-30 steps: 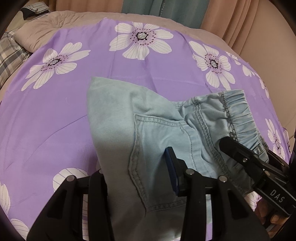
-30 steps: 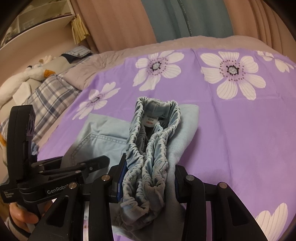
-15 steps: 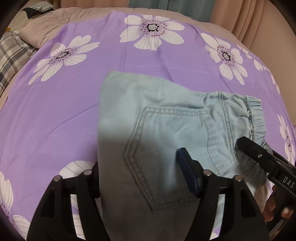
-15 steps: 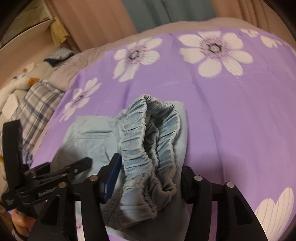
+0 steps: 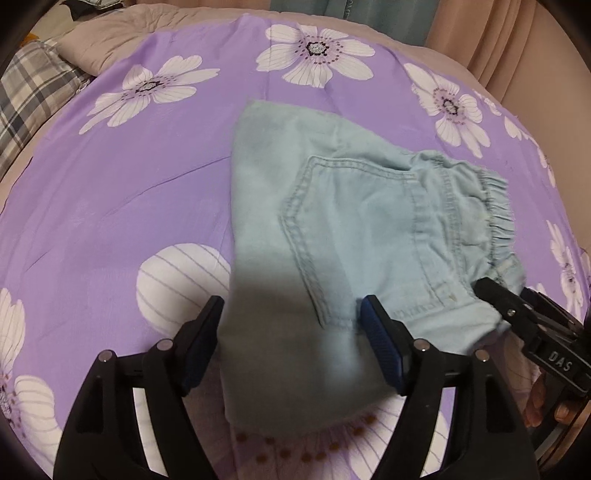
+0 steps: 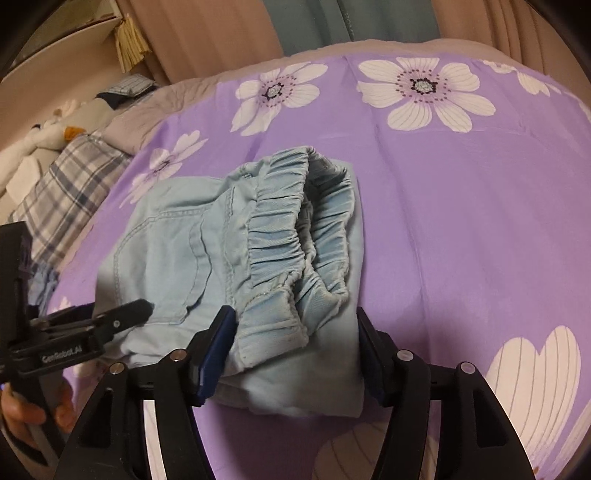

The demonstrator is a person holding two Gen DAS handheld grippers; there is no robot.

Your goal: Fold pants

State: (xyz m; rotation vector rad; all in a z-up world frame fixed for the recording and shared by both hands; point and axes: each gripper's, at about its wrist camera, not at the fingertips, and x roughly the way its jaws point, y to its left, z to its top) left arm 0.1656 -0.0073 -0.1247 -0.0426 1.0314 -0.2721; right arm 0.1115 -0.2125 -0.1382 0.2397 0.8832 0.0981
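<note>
The left claw [image 5: 291, 343] stands wide, the pants [image 5: 351, 229] lying loose between its pads. The right claw [image 6: 295, 350] is opening around the stretchy waistband [image 6: 295, 236], which points toward it. The folded pants lie flat on the purple flower sheet [image 5: 110, 206] of the bed, long side running from waistband to folded edge.

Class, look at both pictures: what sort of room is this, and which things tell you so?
Most likely a bedroom. The pants lie on a bed with a purple flowered sheet, a plaid pillow sits at its edge, and curtains hang behind.
</note>
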